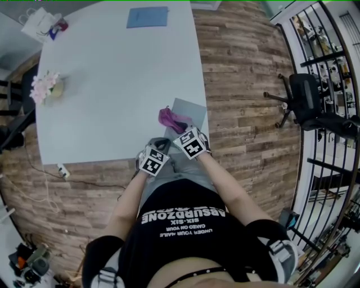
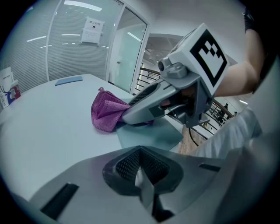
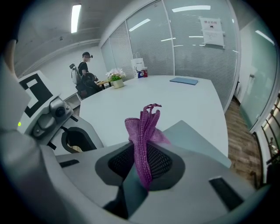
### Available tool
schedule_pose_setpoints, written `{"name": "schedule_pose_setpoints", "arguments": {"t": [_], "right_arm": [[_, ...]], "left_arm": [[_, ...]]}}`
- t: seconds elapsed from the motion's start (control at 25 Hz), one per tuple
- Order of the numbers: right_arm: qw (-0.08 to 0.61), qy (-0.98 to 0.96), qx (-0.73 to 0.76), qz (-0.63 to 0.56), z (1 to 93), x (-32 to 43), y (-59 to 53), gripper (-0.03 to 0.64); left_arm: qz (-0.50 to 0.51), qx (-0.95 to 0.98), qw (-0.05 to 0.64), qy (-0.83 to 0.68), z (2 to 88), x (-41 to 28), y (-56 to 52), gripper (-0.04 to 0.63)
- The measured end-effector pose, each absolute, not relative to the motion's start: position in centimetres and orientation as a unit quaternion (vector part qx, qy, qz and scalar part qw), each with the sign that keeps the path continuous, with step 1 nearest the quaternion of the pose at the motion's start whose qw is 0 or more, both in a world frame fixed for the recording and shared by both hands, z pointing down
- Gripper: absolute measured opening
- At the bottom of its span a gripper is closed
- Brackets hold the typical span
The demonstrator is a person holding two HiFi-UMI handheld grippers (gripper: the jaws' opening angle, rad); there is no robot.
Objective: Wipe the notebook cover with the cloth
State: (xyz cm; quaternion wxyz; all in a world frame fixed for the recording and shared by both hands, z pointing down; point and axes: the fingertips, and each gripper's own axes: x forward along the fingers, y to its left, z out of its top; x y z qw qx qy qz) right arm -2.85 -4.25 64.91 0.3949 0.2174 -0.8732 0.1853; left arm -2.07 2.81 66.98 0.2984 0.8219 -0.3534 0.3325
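A grey-blue notebook (image 1: 191, 110) lies flat at the near right corner of the white table (image 1: 112, 84). A purple cloth (image 1: 171, 118) rests bunched on the notebook's left edge, and my right gripper (image 1: 181, 127) is shut on its near end. In the right gripper view the cloth (image 3: 142, 131) stands up from between the jaws, with the notebook (image 3: 194, 135) just beyond. My left gripper (image 1: 160, 143) hangs over the table's near edge, left of the right one. It is shut with nothing in it (image 2: 141, 173), and it sees the cloth (image 2: 106, 114) and the notebook (image 2: 151, 134).
A blue folder (image 1: 147, 17) lies at the table's far end. A pot of pink flowers (image 1: 47, 87) stands at the left edge and a white paper bag (image 1: 38, 22) at the far left corner. An office chair (image 1: 306, 101) stands on the wood floor to the right.
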Motion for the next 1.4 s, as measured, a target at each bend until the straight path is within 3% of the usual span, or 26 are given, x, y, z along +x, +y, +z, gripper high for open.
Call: {"name": "schedule_pose_setpoints", "arguments": {"t": [0.28,0.6,1.4], "right_arm": [[0.392,-0.878,0.203,0.186,64.8,-2.7,-3.6,0.085],[0.42,-0.886,0.167,0.104,64.8,-2.0,-3.7,0.084],[0.395,-0.854,0.288,0.176,64.5,5.6,-6.4,0.081]], "left_arm": [[0.334,0.822,0.3,-0.351,66.9,-1.9,3.0,0.015],[0.331,0.823,0.301,-0.351,67.0,-2.2,2.8,0.015],[0.333,0.827,0.293,-0.345,66.9,-2.2,3.0,0.015]]}}
